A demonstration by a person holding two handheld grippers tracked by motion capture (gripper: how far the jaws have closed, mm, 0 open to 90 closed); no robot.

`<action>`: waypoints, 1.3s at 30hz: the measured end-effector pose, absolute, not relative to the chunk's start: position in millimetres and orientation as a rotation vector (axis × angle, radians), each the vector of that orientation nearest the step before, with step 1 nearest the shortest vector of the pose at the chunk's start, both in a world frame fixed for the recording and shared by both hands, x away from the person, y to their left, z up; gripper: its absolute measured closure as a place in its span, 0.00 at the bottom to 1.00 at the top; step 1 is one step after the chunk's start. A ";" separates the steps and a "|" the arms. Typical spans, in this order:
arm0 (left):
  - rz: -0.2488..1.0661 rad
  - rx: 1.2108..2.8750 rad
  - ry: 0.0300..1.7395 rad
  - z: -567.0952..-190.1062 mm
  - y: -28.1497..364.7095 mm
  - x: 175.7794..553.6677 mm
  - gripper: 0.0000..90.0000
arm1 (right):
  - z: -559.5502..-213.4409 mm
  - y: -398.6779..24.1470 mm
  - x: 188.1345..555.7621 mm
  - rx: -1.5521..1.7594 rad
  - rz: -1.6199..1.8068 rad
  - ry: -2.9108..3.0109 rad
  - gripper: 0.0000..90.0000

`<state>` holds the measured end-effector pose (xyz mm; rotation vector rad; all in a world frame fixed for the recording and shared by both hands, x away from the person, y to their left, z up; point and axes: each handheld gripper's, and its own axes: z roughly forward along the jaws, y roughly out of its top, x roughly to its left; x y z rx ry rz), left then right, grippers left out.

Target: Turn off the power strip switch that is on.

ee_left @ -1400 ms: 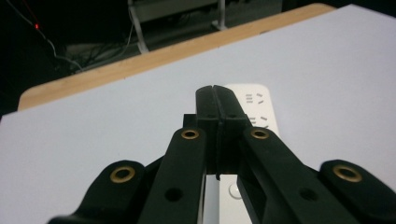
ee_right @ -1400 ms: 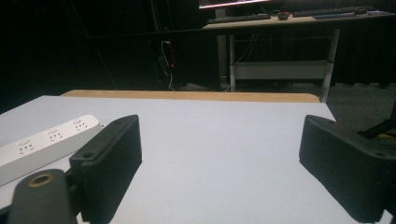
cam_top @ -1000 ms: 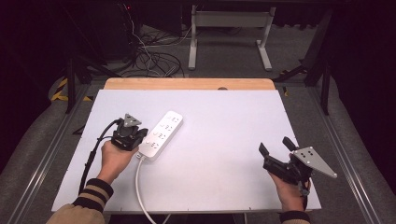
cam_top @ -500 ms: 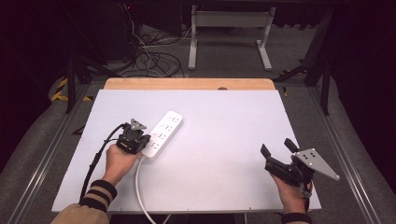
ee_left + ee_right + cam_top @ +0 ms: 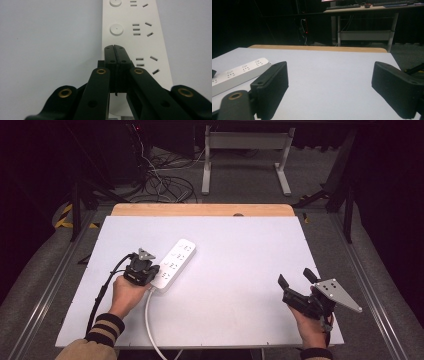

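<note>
A white power strip point(image 5: 174, 262) lies slantwise on the grey table top point(image 5: 240, 250), left of the middle. My left gripper point(image 5: 146, 269) is over its near end, jaws shut with nothing between them. In the left gripper view the closed tips point(image 5: 115, 48) sit over the face of the strip point(image 5: 140, 37), in line with its round buttons and beside a set of socket slots. Whether they touch it I cannot tell. My right gripper point(image 5: 295, 277) is held at the near right corner, open and empty. The right gripper point(image 5: 334, 87) looks across the table, with the strip point(image 5: 239, 72) far to its left.
The strip's white cable point(image 5: 148, 315) runs off the table's near edge. A black cable point(image 5: 102, 290) trails from the left gripper. A wooden strip point(image 5: 200, 210) borders the table's far edge. Beyond it are a metal stand point(image 5: 245, 150) and tangled cables point(image 5: 165, 185) on the floor.
My left gripper has edged slightly right, closer onto the strip's near end. The right gripper has stayed where it was.
</note>
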<state>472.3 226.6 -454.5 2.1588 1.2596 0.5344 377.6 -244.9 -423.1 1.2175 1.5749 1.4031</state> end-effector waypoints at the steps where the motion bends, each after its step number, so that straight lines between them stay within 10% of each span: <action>1: 0.537 2.158 1.260 -454.6 226.6 472.0 1.00 | -422.9 -245.3 377.4 1.218 1.402 1.573 0.16; 39: 0.637 2.224 1.193 -456.8 211.7 466.9 1.00 | -421.2 -249.8 373.9 1.231 1.395 1.557 0.16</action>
